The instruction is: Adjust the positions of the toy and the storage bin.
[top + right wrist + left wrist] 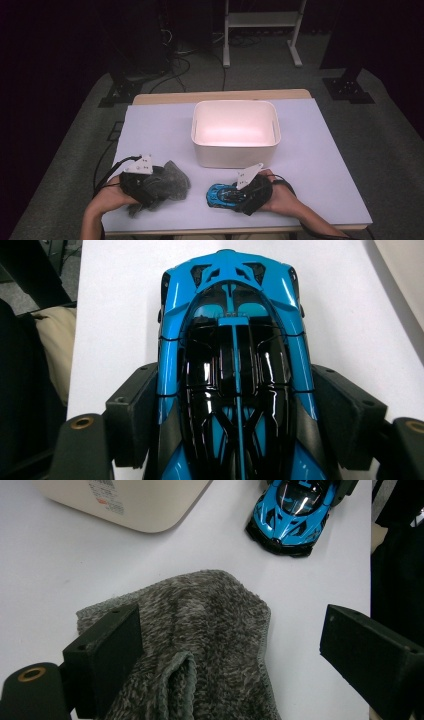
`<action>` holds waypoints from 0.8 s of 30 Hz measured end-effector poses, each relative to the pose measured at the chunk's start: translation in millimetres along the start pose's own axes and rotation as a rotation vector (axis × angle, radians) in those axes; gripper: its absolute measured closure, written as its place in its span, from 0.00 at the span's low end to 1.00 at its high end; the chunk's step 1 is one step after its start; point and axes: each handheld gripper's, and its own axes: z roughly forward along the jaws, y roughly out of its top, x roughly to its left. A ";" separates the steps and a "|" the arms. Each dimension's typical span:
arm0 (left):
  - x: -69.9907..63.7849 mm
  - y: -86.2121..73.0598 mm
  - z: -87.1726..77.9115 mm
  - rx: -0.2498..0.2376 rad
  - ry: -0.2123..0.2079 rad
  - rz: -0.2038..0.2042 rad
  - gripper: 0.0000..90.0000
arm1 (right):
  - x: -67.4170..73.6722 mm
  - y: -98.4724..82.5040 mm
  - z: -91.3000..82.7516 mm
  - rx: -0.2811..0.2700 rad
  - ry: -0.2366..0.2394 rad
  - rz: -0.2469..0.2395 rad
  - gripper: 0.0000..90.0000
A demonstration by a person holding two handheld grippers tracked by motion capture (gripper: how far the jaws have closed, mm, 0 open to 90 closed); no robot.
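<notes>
High view: left claw (150, 187) was seen over a grey cloth (172, 180), right claw (235, 195) at a blue toy car (220, 195), both on the table (310, 165) before a white bin (235, 131).

Left gripper view: jaws were held wide open over the cloth (200, 645).

Right gripper view: the car (232, 370) was flanked by both jaws, pads set against its sides.

A blue and black toy car (232, 370) sits upright on its wheels on the near part of the white worktop (325, 165), right of centre, its length running left to right. Well to its left, also at the near edge, lies a grey fluffy cloth (200, 645), loosely folded and rumpled.
</notes>
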 end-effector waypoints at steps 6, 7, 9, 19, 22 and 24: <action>0.0 -0.2 0.6 0.000 -0.002 0.000 0.10 | -0.8 1.3 -1.8 0.002 0.014 0.001 0.28; 0.0 -0.2 0.4 -0.001 -0.001 0.000 0.10 | -1.1 1.9 -1.8 0.005 0.017 0.000 0.28; 0.0 -0.2 -0.4 0.000 0.001 0.002 0.10 | -1.8 2.5 -2.7 0.002 0.015 -0.004 0.28; 0.6 -1.0 -1.6 -0.004 0.002 -0.002 0.10 | -5.6 10.0 -15.1 -0.043 0.044 0.015 0.28; 0.6 -0.8 -1.5 -0.003 0.002 0.001 0.10 | -4.1 14.4 -20.3 -0.051 0.045 0.007 0.28; 0.6 -0.8 -1.5 0.000 0.002 0.003 0.10 | -3.1 18.5 -25.4 -0.057 0.056 0.005 0.28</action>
